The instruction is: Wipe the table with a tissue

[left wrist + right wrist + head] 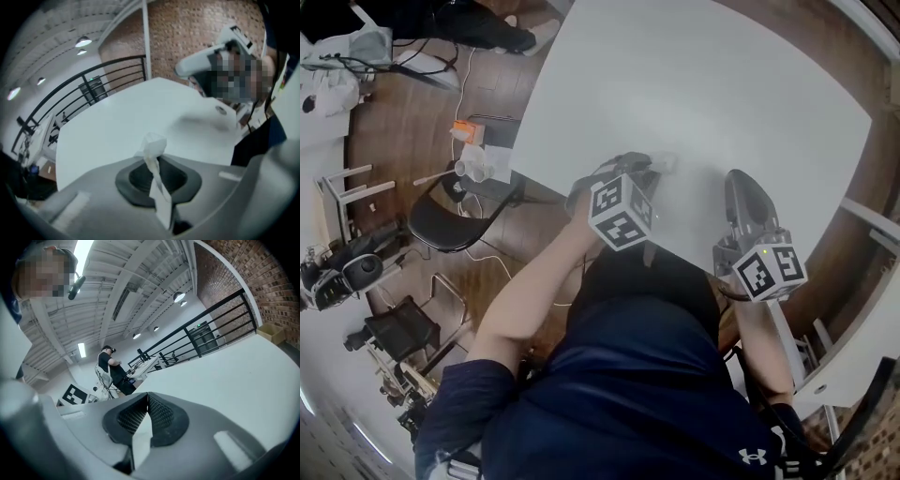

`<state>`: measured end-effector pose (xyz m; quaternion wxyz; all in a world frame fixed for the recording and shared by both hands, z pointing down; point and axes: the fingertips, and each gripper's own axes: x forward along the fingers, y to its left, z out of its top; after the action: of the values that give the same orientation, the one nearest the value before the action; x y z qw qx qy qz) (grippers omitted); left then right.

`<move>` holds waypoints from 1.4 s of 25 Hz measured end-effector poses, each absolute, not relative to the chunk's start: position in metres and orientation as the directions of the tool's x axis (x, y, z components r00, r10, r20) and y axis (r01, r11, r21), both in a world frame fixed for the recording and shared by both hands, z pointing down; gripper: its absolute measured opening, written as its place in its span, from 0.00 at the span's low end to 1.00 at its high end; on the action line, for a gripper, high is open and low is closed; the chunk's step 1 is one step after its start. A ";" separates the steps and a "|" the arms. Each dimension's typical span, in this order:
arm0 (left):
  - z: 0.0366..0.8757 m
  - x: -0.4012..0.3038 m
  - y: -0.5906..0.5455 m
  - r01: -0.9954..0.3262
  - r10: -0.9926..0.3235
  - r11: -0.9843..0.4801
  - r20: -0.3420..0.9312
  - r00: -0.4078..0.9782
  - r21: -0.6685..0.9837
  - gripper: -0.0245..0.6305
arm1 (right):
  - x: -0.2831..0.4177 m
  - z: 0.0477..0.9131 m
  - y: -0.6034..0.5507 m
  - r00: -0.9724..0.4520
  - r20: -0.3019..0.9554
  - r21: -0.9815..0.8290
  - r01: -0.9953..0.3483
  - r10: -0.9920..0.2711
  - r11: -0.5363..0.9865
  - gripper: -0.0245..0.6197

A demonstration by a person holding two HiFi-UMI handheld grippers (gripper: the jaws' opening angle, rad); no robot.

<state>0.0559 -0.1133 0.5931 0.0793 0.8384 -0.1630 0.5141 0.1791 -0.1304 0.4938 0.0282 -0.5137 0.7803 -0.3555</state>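
Observation:
The big white table (703, 94) fills the upper middle of the head view. My left gripper (654, 173) hangs over its near edge, pointing steeply down, shut on a thin white tissue (153, 149). The tissue stands up as a crumpled twist between the dark pads, above the table (117, 126). In the head view the tissue (667, 165) shows only as a pale bit at the tips. My right gripper (739, 186) lies nearly level over the table's near edge, to the right of the left one. Its jaws (147, 403) are shut with nothing between them.
A black chair (450, 220) stands left of the table, with cables and small items (469, 150) on the wooden floor. Another white surface (862, 337) lies at the right. A person (112, 369) stands far off by a black railing (206, 333).

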 end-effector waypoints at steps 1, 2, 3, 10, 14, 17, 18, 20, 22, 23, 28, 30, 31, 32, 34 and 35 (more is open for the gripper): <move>0.581 0.049 -0.111 -0.402 -0.219 -0.915 0.866 0.450 -0.022 0.05 | 0.173 0.492 -0.131 -0.486 0.317 -0.584 -0.777 -0.814 0.237 0.05; 0.569 0.041 -0.108 -0.445 -0.251 -0.895 0.846 0.471 -0.018 0.05 | 0.166 0.490 -0.132 -0.503 0.311 -0.582 -0.771 -0.806 0.257 0.05; 0.559 0.032 -0.105 -0.488 -0.286 -0.873 0.826 0.485 -0.015 0.05 | 0.159 0.488 -0.132 -0.519 0.305 -0.581 -0.766 -0.798 0.277 0.05; 0.477 -0.043 -0.081 -0.770 -0.534 -0.617 0.631 0.562 0.164 0.05 | 0.089 0.458 -0.125 -0.617 0.274 -0.546 -0.731 -0.738 0.409 0.05; 0.445 -0.089 -0.062 -0.816 -0.641 -0.494 0.509 0.575 0.299 0.05 | 0.033 0.436 -0.116 -0.666 0.243 -0.461 -0.719 -0.705 0.521 0.05; 0.422 -0.119 -0.054 -0.816 -0.700 -0.459 0.424 0.575 0.351 0.05 | -0.002 0.413 -0.115 -0.682 0.219 -0.388 -0.717 -0.697 0.579 0.05; 0.416 -0.131 -0.050 -0.818 -0.712 -0.459 0.407 0.573 0.348 0.05 | -0.015 0.406 -0.113 -0.685 0.212 -0.378 -0.715 -0.697 0.588 0.05; 0.405 -0.159 -0.044 -0.826 -0.735 -0.456 0.383 0.559 0.331 0.05 | -0.045 0.394 -0.109 -0.691 0.199 -0.353 -0.713 -0.695 0.607 0.05; 0.395 -0.188 -0.040 -0.831 -0.759 -0.445 0.352 0.547 0.333 0.05 | -0.074 0.382 -0.108 -0.694 0.192 -0.307 -0.714 -0.694 0.629 0.05; 0.390 -0.202 -0.039 -0.830 -0.770 -0.440 0.331 0.545 0.343 0.05 | -0.087 0.377 -0.107 -0.695 0.190 -0.282 -0.715 -0.694 0.639 0.05; 0.364 -0.241 -0.037 -0.818 -0.812 -0.442 0.224 0.540 0.368 0.05 | -0.132 0.356 -0.106 -0.707 0.172 -0.158 -0.707 -0.685 0.690 0.05; 0.356 -0.251 -0.034 -0.817 -0.822 -0.446 0.194 0.536 0.365 0.05 | -0.146 0.351 -0.103 -0.721 0.163 -0.144 -0.692 -0.673 0.707 0.05; 0.354 -0.257 -0.033 -0.818 -0.826 -0.447 0.183 0.533 0.363 0.05 | -0.154 0.351 -0.101 -0.728 0.161 -0.145 -0.685 -0.667 0.714 0.05; 0.353 -0.263 -0.032 -0.819 -0.831 -0.445 0.175 0.529 0.362 0.05 | -0.162 0.351 -0.098 -0.734 0.161 -0.145 -0.679 -0.660 0.720 0.05; 0.351 -0.276 -0.030 -0.821 -0.840 -0.437 0.161 0.518 0.367 0.05 | -0.176 0.351 -0.094 -0.744 0.159 -0.140 -0.667 -0.649 0.731 0.05; 0.350 -0.281 -0.029 -0.822 -0.845 -0.431 0.153 0.512 0.371 0.05 | -0.182 0.350 -0.092 -0.749 0.157 -0.138 -0.662 -0.644 0.736 0.05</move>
<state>-0.2815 -0.0294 0.3499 0.2033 0.8455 -0.4930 -0.0281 -0.1816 -0.0920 0.3498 -0.0496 -0.3510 0.9305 -0.0927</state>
